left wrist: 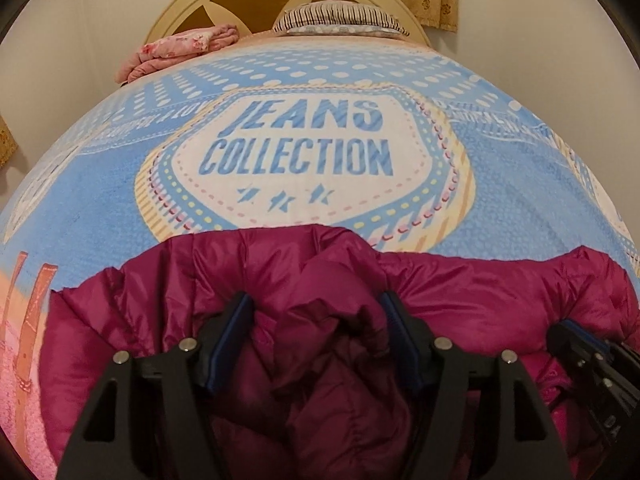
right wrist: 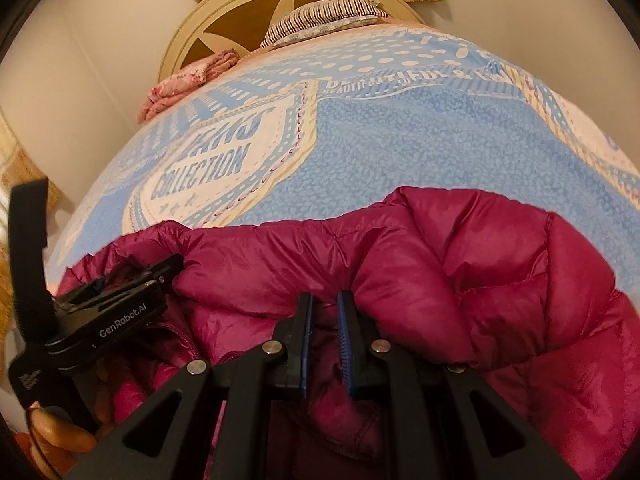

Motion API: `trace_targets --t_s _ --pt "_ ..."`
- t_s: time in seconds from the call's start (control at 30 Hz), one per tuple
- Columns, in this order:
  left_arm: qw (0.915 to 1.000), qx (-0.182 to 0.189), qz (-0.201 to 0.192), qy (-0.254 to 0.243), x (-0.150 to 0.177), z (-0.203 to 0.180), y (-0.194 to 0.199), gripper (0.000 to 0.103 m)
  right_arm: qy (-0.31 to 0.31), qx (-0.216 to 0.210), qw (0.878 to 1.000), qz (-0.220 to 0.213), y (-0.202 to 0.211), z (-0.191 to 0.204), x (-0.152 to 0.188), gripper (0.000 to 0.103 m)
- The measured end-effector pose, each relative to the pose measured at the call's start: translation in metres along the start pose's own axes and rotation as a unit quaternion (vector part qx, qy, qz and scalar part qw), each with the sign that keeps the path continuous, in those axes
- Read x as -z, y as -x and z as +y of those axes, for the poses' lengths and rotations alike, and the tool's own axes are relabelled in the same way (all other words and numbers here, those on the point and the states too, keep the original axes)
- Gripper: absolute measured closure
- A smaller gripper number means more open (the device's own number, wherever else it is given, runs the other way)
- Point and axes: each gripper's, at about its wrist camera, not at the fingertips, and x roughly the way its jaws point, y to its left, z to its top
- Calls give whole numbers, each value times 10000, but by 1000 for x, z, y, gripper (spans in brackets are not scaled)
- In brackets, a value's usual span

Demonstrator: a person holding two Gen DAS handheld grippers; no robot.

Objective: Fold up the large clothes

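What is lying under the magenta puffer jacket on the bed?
The magenta puffer jacket lies on the blue "JEANS COLLECTION" blanket. Whatever else lies beneath the jacket is covered.

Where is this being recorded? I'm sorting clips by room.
Most likely a bedroom: the jacket lies on a bed with a printed blue bedspread, a round headboard and a striped pillow.

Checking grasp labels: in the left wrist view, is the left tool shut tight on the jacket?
No: the left tool stands wide open, with a puffy bunch of the magenta jacket between its fingers.
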Motion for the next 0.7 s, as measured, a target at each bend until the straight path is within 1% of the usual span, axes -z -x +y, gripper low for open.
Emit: trace_targets --t_s 0.03,0.07,0.1,0.13,0.17,0.23,0.27,0.3,0.33,0.37,0.4,0.43,0.47,0.5,0.53,0.63,0.7 --pt "9999 147 33 9 1 3 7 34 36 75 10000 55 3 2 -1 90" --pt "9991 422 46 42 3 8 21 34 37 148 9998 91 8 3 0 90" --pt "9978 653 4 60 5 12 33 34 -16 172 9998 36 20 2 2 90" --pt "9960 886 -91 11 9 17 51 34 -125 103 9997 -165 37 0 6 90" --pt "9947 996 -233 -130 14 23 70 32 -232 26 9990 -376 56 -3 11 90" --pt "9934 923 -530 -425 25 32 101 28 -363 -115 9968 -697 96 -8 23 90" --pt "9920 821 -757 -596 34 41 125 26 -387 -154 9960 -793 115 -10 29 87" --pt "9905 814 -873 -678 41 48 140 25 -393 -214 9948 -912 141 -14 40 75" --pt "9888 864 -965 -746 50 57 158 23 -391 -242 9940 -990 158 -15 47 65" --pt "9866 983 -1028 -796 60 65 176 23 -394 -271 9921 -1157 186 -18 61 44" --pt "9849 1087 -1062 -836 67 74 188 23 -400 -250 9903 -1308 210 -21 75 32" --pt "9824 1210 -1104 -894 80 83 204 22 -402 -227 9891 -1399 227 -22 84 31" --pt "9808 1295 -1123 -933 89 89 215 19 -402 -203 9883 -1455 251 -25 99 31" --pt "9786 1414 -1140 -965 102 99 229 18 -410 -190 9883 -1455 265 -25 110 31" --pt "9761 1552 -1165 -976 115 110 242 16 -452 -193 9886 -1421 284 -28 126 31" --pt "9686 1991 -1148 -952 153 139 268 15 -582 -376 9904 -1197 333 -38 178 31" --pt "9675 2096 -1069 -920 177 155 279 15 -624 -321 9922 -1027 360 -43 211 31"
